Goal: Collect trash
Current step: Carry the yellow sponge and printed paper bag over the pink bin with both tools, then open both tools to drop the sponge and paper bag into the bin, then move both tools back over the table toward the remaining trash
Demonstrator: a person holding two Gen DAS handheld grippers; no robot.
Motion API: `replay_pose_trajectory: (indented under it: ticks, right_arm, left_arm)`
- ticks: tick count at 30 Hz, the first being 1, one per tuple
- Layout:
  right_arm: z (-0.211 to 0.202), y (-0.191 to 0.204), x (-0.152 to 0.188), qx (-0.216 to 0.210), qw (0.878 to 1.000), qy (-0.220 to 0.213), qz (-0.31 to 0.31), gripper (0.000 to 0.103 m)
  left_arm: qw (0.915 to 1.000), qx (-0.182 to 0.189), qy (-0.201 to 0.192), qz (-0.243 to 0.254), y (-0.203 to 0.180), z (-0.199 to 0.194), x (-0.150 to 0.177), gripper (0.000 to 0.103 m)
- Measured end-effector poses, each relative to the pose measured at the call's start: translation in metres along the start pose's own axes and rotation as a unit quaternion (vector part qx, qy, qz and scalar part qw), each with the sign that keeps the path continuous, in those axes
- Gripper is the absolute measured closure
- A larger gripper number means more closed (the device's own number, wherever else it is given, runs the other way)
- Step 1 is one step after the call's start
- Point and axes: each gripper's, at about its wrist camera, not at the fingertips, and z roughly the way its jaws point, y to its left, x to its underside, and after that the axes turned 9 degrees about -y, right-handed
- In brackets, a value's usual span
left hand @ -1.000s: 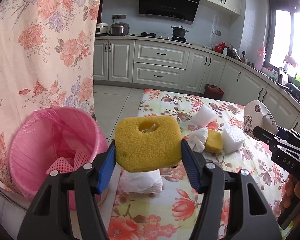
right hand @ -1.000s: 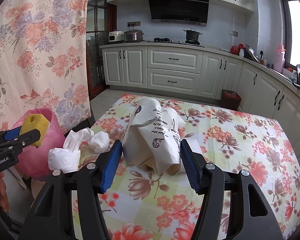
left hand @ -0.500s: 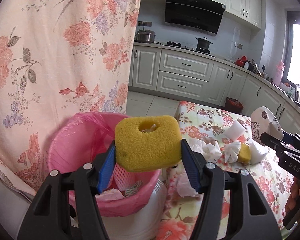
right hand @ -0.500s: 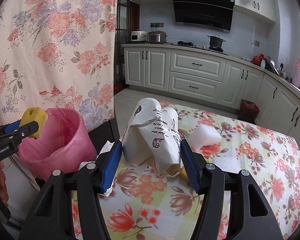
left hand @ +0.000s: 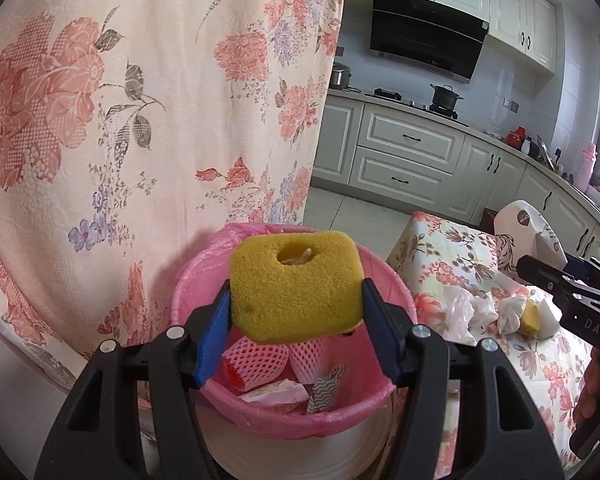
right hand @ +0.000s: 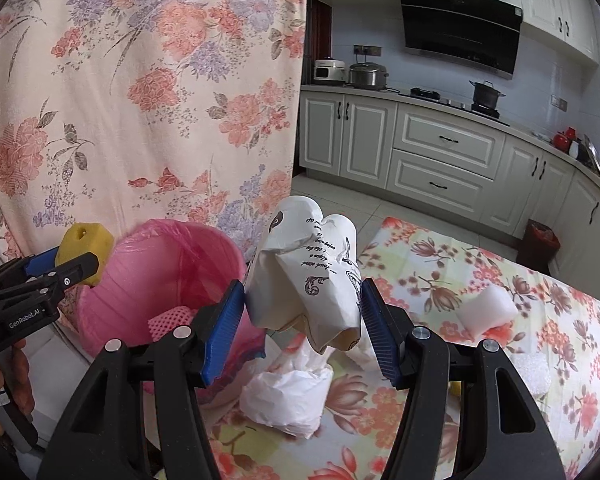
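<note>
My left gripper (left hand: 296, 336) is shut on a yellow sponge (left hand: 296, 284) with a hole in its top, held right above the pink-lined trash bin (left hand: 388, 390). Pink foam nets (left hand: 256, 358) and wrappers lie inside the bin. My right gripper (right hand: 302, 334) is shut on a crumpled white printed paper bag (right hand: 312, 276), held over the table's left end, just right of the bin (right hand: 140, 280). The left gripper (right hand: 78, 268) with the sponge (right hand: 84, 246) shows at the left of the right wrist view. The right gripper (left hand: 548, 280) with its paper bag (left hand: 520, 232) appears at the right of the left wrist view.
A floral curtain (left hand: 140, 120) hangs close behind the bin. The floral tablecloth (right hand: 540, 320) carries crumpled white tissues (right hand: 288, 396), white foam blocks (right hand: 488, 310) and a second yellow sponge (left hand: 530, 316). Kitchen cabinets (right hand: 440, 160) line the far wall.
Both grippers swung left with their loads. The sponge went from above the table edge to above the bin. The paper bag moved from mid-table to the table end beside the bin.
</note>
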Motion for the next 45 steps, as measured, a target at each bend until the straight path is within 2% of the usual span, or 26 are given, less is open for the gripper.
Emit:
replay_pose_trajectory:
  ticks: [11,20,25,27,29,37,45]
  right_arm:
    - [0.040,0.048,-0.013,-0.052,0.998,0.015,-0.016,0.046]
    - [0.062,0.062,-0.017,-0.064,0.997,0.021,-0.025,0.046]
    - [0.067,0.064,-0.016,-0.067,0.997,0.025,-0.031,0.045]
    - [0.068,0.062,-0.015,-0.065,0.997,0.026,-0.030,0.044]
    - [0.068,0.058,-0.014,-0.061,0.997,0.027,-0.029,0.038]
    - [0.059,0.034,-0.013,-0.043,0.999,0.022,-0.017,0.037]
    - [0.041,-0.007,-0.010,-0.015,1.000,0.013,0.003,0.034]
  left_arm:
    - [0.9998,-0.019,-0.004,-0.010,0.023,-0.001,-0.004,0.042]
    - [0.9995,-0.027,-0.009,-0.011,0.031,0.000,-0.008,0.042]
    - [0.9994,-0.028,-0.007,-0.016,0.033,0.003,-0.008,0.038]
    - [0.9994,-0.029,-0.006,-0.015,0.032,0.003,-0.007,0.035]
    - [0.9994,-0.028,-0.006,-0.017,0.031,0.004,-0.007,0.033]
    - [0.9997,-0.023,-0.003,-0.013,0.023,0.005,-0.005,0.032]
    - [0.9999,-0.012,-0.001,-0.003,0.008,0.004,-0.005,0.032]
